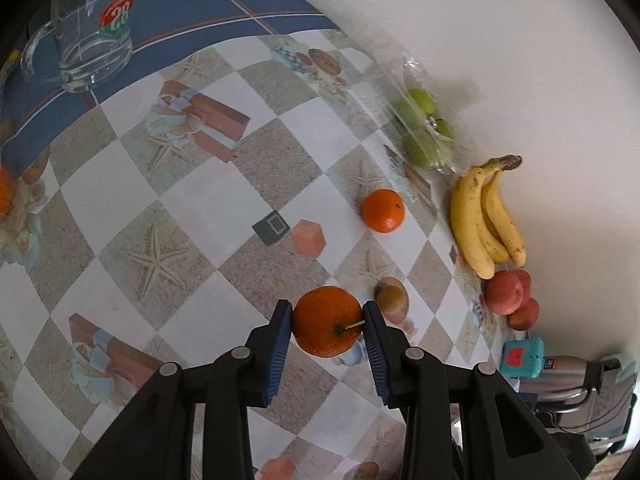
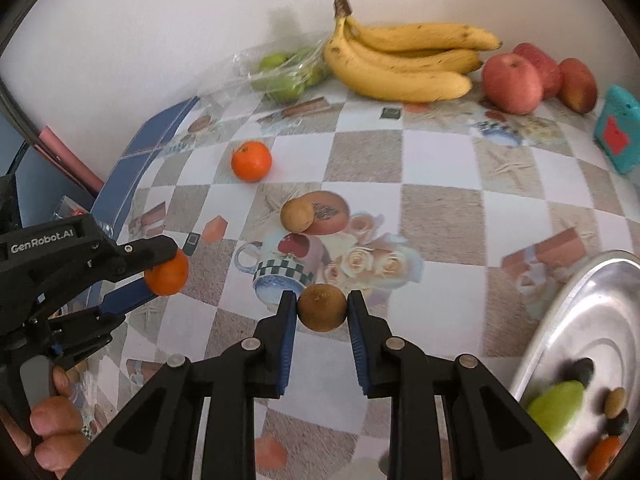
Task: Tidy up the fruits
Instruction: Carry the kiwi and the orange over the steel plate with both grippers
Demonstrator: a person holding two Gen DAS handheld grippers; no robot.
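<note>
Above the checkered worktop (image 2: 440, 168), the left tool (image 1: 326, 322) is closed on an orange (image 1: 327, 321), which sits between its blue pads. The right tool (image 2: 322, 308) grips a brown kiwi (image 2: 322, 307) in the same way. A second orange (image 2: 251, 161) and another kiwi (image 2: 297, 215) lie further ahead on the worktop, and a metal tray (image 2: 560, 320) is at the right.
</note>
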